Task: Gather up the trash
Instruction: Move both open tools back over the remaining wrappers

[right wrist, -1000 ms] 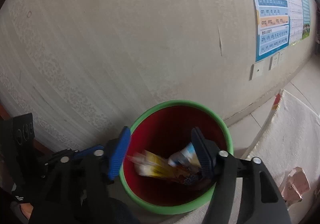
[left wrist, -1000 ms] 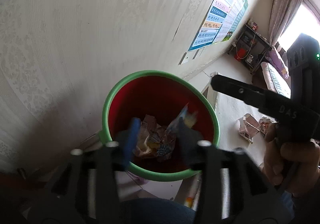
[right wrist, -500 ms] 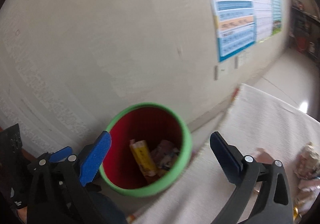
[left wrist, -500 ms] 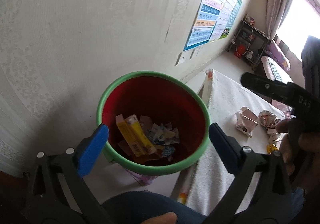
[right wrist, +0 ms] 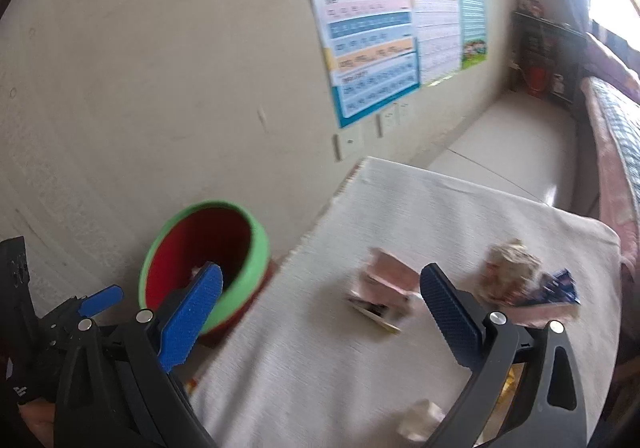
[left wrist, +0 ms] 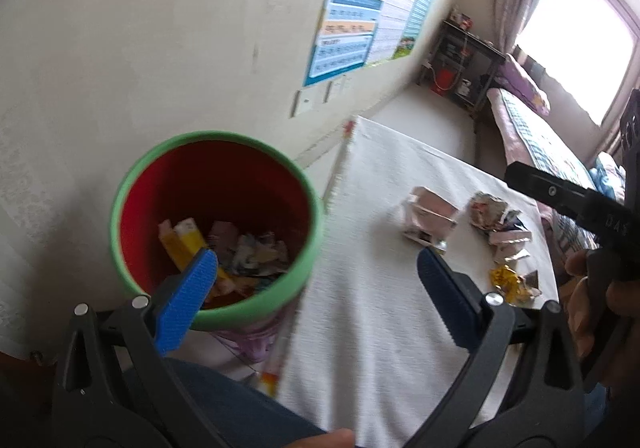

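Now both tools are seen spread wide and empty, their jaws just opened. Ahead and slightly right of the right tool (right wrist: 320,308), nearer than the left tool (left wrist: 316,292), the crushed pink paper carton (right wrist: 384,280) lies on the white-clothed desk (right wrist: 320,368); the green-rimmed red plastic bin (right wrist: 208,244) is left behind.

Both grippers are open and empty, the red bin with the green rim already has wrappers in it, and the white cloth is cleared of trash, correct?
Not quite: the white cloth is not cleared. The left wrist view shows a pink carton, a crumpled wrapper and a yellow wrapper lying on it. The rest holds: left gripper and right gripper are open and empty, and the bin holds wrappers.
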{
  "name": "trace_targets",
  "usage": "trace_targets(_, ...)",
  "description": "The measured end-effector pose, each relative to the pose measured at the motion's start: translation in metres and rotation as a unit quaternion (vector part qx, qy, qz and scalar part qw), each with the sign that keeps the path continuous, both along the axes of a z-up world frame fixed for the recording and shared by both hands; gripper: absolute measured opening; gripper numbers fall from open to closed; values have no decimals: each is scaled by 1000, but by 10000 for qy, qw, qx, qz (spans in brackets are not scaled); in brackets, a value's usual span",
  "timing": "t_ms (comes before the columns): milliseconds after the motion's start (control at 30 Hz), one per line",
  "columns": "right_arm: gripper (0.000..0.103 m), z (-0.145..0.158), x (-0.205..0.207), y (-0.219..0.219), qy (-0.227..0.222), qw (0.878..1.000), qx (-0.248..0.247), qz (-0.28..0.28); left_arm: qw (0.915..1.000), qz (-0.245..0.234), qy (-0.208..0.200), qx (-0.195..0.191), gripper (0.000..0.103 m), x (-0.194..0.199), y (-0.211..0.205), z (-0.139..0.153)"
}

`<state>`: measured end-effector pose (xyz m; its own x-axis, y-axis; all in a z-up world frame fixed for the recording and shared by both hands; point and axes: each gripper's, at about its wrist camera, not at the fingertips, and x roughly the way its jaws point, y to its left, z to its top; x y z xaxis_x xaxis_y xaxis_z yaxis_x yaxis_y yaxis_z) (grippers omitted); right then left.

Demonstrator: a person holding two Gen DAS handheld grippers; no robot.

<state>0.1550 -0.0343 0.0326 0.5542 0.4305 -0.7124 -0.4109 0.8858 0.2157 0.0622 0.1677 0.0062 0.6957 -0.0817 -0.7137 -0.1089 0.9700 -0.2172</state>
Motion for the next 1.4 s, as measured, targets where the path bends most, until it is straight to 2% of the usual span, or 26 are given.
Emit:
trace_targets(133,96,-6,-11,-43,70,9995,-45,-291,9999,-140,-12,87,98,0,-33,-5)
trace_targets(333,96,-21,-28,-114,182,9958,-194,-880,9986,-278,-283,360,98,0,-72,-10)
trace_targets(467,96,-30,-41,-159,151,9910,-298,-1300,9991,-320,-131,249,98,3,-90,-20)
trace_targets(567,96,-39,-50,-187,187,9873,-354,-1535,9974,-543,151,450,98,7,-108,-28)
trace_targets(633,96,-46,-55,-200,223,9851,-410,-1655,9963,-715,272,391,98,7,-117,-32)
trace_targets(700,96,-54,-58,-210,330,9836,-370,-1733,9951,-888,362,233,98,7,-126,-36)
trace_targets(867,96,-72,-54,-227,762,9797,-322,-1825,9934,-1021,464,250,98,7,-146,-42)
trace_targets(1000,96,-75,-51,-233,786,9784,-518,-1841,9896,-1347,462,210,98,5,-165,-42)
trace_targets(1100,96,-79,-49,-237,882,9779,-544,-1815,9852,-1653,457,-84,98,4,-179,-43)
trace_targets(1400,96,-84,-42,-244,989,9801,-532,-1635,9764,-1983,858,-35,98,14,-214,-65)
